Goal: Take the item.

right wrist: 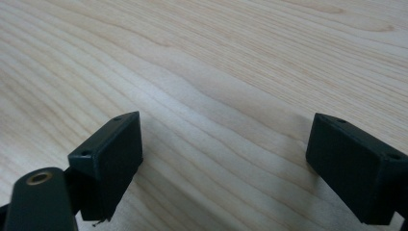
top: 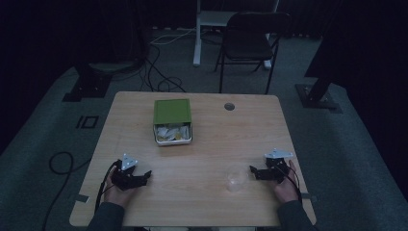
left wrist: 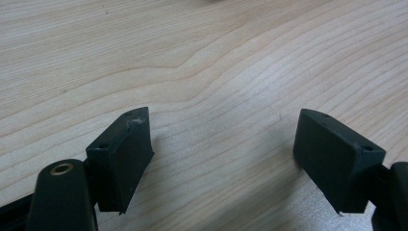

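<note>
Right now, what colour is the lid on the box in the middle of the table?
Green lid, seen best in the high view.

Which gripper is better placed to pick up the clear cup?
Right. The right gripper is open and sits just beside the clear cup; the left gripper, also open, is across the table.

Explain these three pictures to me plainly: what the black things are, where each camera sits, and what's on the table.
The high view looks down on a wooden table. A person holds a hand tool in each hand: the left gripper and the right gripper. Each has two black jaws, and both stand open, holding nothing. The other two pictures come from cameras riding on those grippers, looking along the jaws at bare wood. On the table sit a green box with pale contents and a clear cup or bowl beside the right gripper.
</note>
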The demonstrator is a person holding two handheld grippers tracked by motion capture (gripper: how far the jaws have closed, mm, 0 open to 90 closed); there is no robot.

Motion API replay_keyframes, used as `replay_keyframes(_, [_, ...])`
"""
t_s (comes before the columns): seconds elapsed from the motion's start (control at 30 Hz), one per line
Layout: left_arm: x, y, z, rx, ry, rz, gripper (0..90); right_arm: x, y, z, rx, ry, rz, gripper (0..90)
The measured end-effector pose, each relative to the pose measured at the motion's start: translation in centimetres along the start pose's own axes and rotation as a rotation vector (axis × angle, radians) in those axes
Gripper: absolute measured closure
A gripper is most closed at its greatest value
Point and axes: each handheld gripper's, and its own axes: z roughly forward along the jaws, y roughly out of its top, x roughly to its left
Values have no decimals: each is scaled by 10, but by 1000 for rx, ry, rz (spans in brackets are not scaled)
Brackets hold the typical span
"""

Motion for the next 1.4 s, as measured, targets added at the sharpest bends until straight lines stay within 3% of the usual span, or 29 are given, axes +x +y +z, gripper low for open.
replay_keyframes(0.13, [-1, -1, -1, -2, -7, 8, 270, -1, 1, 1, -1, -9, 6, 123])
replay_keyframes(0.47, [0, -1, -1, -6, -6, 6, 273, 0, 1, 1, -3, -34, 29, 124])
replay_keyframes(0.67, [1, 0, -2, -1, 1, -3, 336, 0, 0, 0, -2, -39, 35, 124])
replay_keyframes(0.77, [-1, 4, -6, 18, 50, 11, 387, 0, -1, -1, -1, -41, 39, 124])
replay_keyframes(1.07, [-3, 11, -23, -37, -2, -14, 411, 0, -1, -1, -1, -43, 41, 124])
replay_keyframes(1.27, [-9, 22, -32, -47, -26, 30, 411, 0, -1, -1, -2, -44, 42, 124])
replay_keyframes(1.4, [-11, 28, -35, -65, -35, 35, 411, 0, -1, -1, -2, -45, 43, 124])
